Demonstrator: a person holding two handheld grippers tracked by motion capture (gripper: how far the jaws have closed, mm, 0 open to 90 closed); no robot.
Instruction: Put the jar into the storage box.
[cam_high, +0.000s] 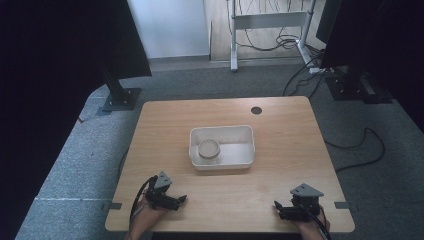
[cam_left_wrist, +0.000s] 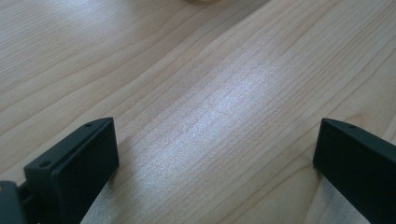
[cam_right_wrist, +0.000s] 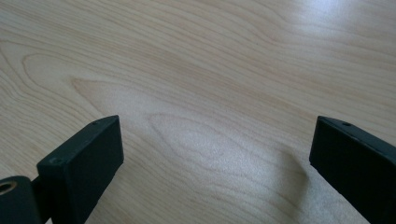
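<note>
Pale wood with a flowing grain makes up the table (cam_high: 280, 125), a square top with rounded corners and a small dark round hole near its far edge. At its middle sits a white tray (cam_high: 247, 145), rectangular with rounded corners and low walls, its long side running across the table. Inside the tray, pushed into the near left part, rests a small round container (cam_high: 209, 149), off-white or beige, seen from above as a ring with a slightly darker centre; I cannot tell what it holds.

Near the front edge, well apart from the tray, the left gripper (cam_high: 180, 200) lies low on the wood at the left, and the right gripper (cam_high: 276, 206) at the right, each held in a hand coming in from below.

The left gripper view (cam_left_wrist: 217, 154) shows its black jaws spread wide over bare wood, released, with a sliver of something pale at the top edge. The right gripper view (cam_right_wrist: 217, 151) shows the same: jaws wide apart, holding nothing, only grain between them.
</note>
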